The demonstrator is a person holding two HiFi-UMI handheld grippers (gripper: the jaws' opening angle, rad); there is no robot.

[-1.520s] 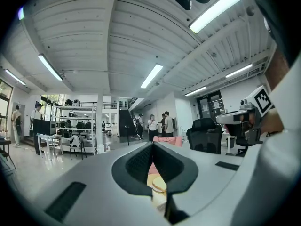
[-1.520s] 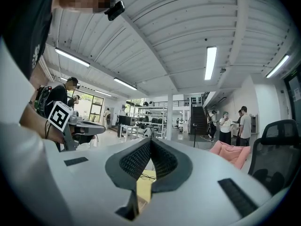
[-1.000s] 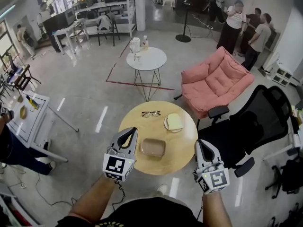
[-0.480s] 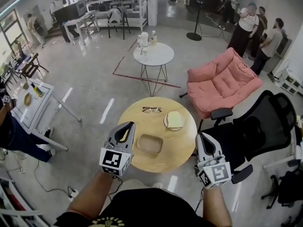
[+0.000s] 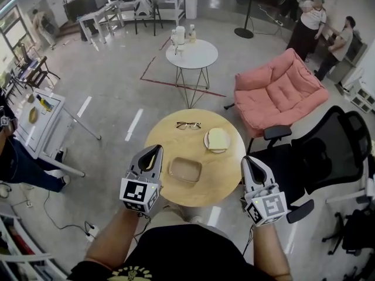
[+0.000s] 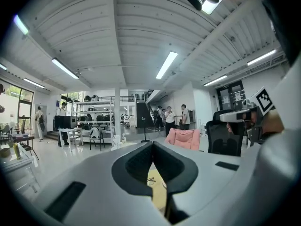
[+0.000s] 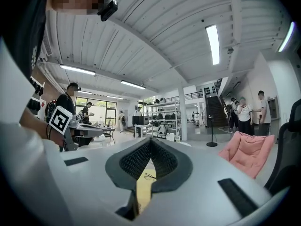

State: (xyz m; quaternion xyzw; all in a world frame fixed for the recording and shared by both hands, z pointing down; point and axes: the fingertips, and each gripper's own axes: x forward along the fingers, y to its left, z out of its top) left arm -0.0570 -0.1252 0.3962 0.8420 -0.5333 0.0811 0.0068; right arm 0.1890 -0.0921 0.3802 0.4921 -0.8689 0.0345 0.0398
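Above the near edge of the round table [image 5: 170,138], your left gripper [image 5: 154,151] and right gripper [image 5: 248,161] hover, jaws pressed together and empty. The shallow tray [image 5: 186,170] lies between them, untouched. You look poised to approach; a pick calls for parting the jaws first.
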